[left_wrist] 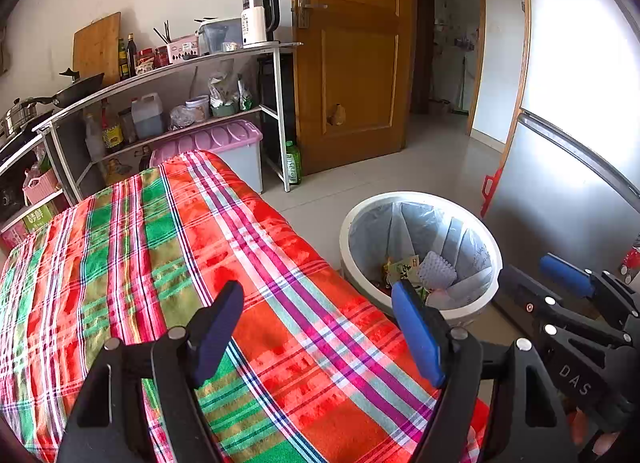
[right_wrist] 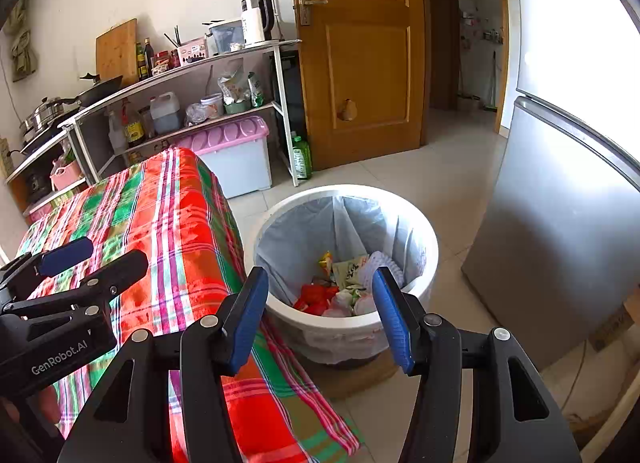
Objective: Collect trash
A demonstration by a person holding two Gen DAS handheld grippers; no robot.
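1. Left gripper (left_wrist: 320,327): jaws released and spread wide, nothing between the blue pads; it hangs over the near part of the plaid cloth (left_wrist: 168,263).
2. Right gripper (right_wrist: 320,315): jaws parted, nothing held; it stands over the near rim of the trash bin (right_wrist: 344,325), just right of the cloth edge.
3. Trash bin: white, round, lined with a pale plastic bag (right_wrist: 304,235); stands on the tiled floor (right_wrist: 420,183) just beside the cloth-covered surface.
4. Trash (right_wrist: 340,287): wrappers in red, yellow and green, and a white foam net sleeve (left_wrist: 438,269), all lying at the bottom of the bin.
5. Cloth surface: bare in both views.
6. Surroundings: grey refrigerator (right_wrist: 560,223) right of the bin; wooden door (right_wrist: 356,55) behind; white shelf rack (left_wrist: 160,103) with an electric kettle (left_wrist: 258,19) on top; pink-lidded storage box (right_wrist: 236,159) under it.
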